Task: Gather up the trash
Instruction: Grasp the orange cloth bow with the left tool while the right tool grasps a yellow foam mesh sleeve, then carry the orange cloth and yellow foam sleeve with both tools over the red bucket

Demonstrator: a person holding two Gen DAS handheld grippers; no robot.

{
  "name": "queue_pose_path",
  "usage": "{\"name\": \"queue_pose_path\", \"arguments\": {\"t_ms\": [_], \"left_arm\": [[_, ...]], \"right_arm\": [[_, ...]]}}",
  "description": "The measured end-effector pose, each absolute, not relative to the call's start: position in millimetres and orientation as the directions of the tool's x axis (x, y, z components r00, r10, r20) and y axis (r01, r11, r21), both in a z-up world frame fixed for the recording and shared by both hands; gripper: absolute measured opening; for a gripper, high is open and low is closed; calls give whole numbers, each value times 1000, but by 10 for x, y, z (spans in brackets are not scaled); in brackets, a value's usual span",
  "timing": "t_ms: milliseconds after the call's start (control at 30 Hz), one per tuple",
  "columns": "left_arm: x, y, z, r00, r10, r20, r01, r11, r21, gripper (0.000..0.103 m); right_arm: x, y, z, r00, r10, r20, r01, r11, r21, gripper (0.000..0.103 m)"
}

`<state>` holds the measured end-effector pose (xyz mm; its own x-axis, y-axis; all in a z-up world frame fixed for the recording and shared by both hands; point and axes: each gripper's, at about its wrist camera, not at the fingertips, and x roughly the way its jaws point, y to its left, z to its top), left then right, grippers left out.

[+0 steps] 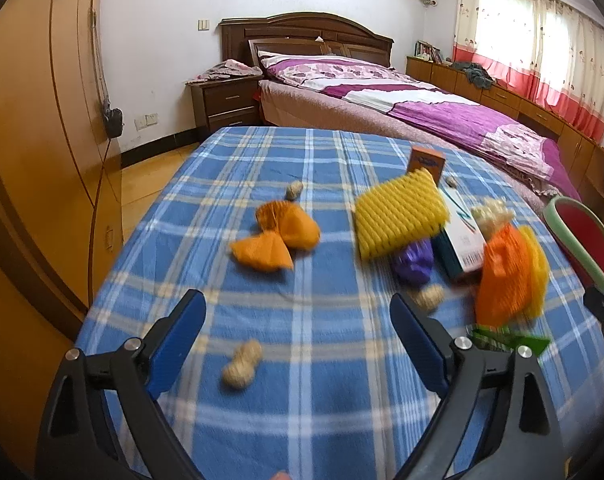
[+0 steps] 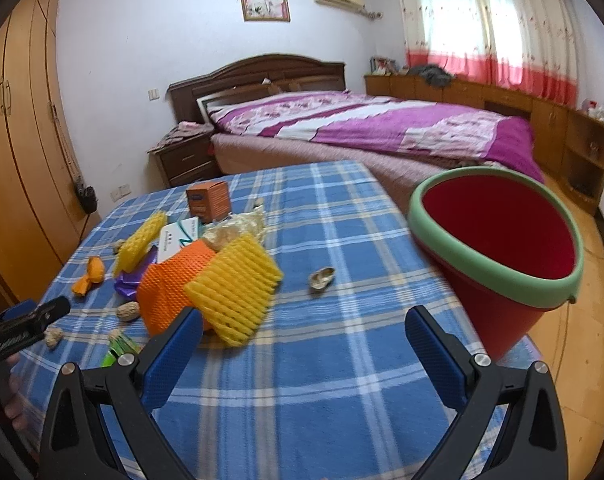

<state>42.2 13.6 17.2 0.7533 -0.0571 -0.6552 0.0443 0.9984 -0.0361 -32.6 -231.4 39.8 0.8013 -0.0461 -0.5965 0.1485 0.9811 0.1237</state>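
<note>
Trash lies on a blue plaid tablecloth (image 1: 302, 360). In the left wrist view I see a crumpled orange net (image 1: 276, 236), a yellow foam net (image 1: 398, 216), a purple wrapper (image 1: 414, 264), an orange and yellow net pair (image 1: 506, 276), a white box (image 1: 462, 236) and peanut shells (image 1: 242, 364). My left gripper (image 1: 298, 312) is open and empty above the cloth, near a peanut shell. My right gripper (image 2: 304, 326) is open and empty, beside the orange and yellow nets (image 2: 218, 292). A red bucket with a green rim (image 2: 498, 256) stands at the right.
A small orange box (image 2: 208, 200) stands at the far side of the pile. A walnut shell (image 2: 321, 279) lies alone mid-table. A green wrapper (image 2: 118, 350) lies near the front left. A bed (image 2: 362, 128), nightstand (image 2: 186, 160) and wooden wardrobe (image 2: 22, 152) surround the table.
</note>
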Motion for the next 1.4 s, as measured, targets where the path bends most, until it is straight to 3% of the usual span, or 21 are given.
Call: {"name": "queue_pose_path", "arguments": {"t_ms": [167, 400, 700, 967, 1400], "left_arm": [[727, 212, 191, 726, -56, -685, 45, 998, -33, 91], [1127, 270, 52, 681, -52, -731, 43, 999, -30, 71], [1422, 260, -71, 631, -120, -767, 90, 993, -81, 55], [1492, 316, -91, 632, -142, -761, 103, 990, -99, 43], [1414, 348, -37, 641, -176, -747, 116, 984, -132, 31]], "right_arm": [[-198, -2263, 411, 777, -23, -629, 141, 980, 139, 103], [-86, -2265, 441, 753, -33, -657, 160, 978, 135, 103], [69, -2158, 409, 711, -27, -702, 165, 978, 129, 102], [267, -2098, 354, 675, -8, -738, 166, 976, 142, 84], [327, -2067, 347, 682, 76, -727, 108, 973, 203, 31]]}}
